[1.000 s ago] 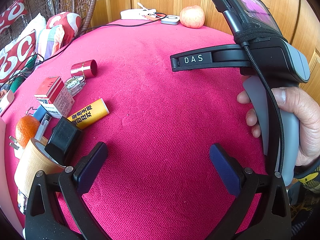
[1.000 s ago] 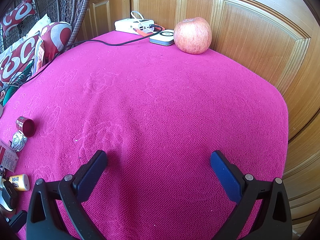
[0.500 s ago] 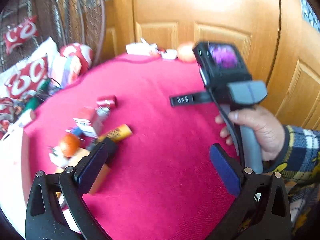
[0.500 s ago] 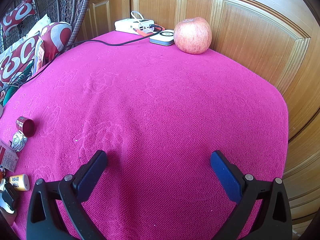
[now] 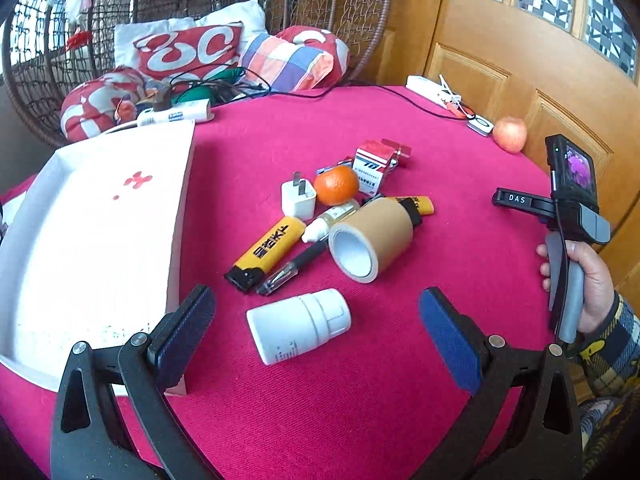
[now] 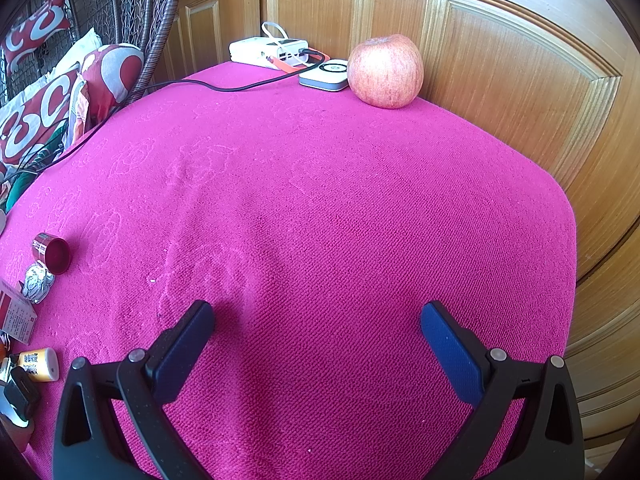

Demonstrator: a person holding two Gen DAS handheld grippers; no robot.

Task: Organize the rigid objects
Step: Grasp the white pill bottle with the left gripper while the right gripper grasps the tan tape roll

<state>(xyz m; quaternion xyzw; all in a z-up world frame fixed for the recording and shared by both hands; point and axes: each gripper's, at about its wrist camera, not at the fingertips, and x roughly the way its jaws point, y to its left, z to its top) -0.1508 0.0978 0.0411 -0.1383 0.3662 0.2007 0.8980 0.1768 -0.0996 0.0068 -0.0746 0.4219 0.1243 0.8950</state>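
My left gripper (image 5: 316,332) is open and empty, just above a white pill bottle (image 5: 299,325) lying on its side between its fingers. Beyond it lies a pile: a brown tape roll (image 5: 370,238), a yellow lighter (image 5: 266,252), a black pen (image 5: 292,267), a white charger plug (image 5: 298,199), an orange (image 5: 337,185), a red and white box (image 5: 372,166). A white tray (image 5: 92,240) stands at the left. My right gripper (image 6: 316,340) is open and empty over bare cloth; it also shows in the left wrist view (image 5: 568,216), held at the right.
The round table (image 6: 340,200) has a magenta cloth. An apple (image 6: 385,71), a white charger pad (image 6: 326,74) and a power bank (image 6: 268,51) with a black cable sit at the far edge by a wooden door. A wicker chair with cushions (image 5: 188,52) stands behind.
My left gripper has pulled back, risen and swung left, so the tray, the pill bottle and the whole pile have come into view. My right gripper has not moved.
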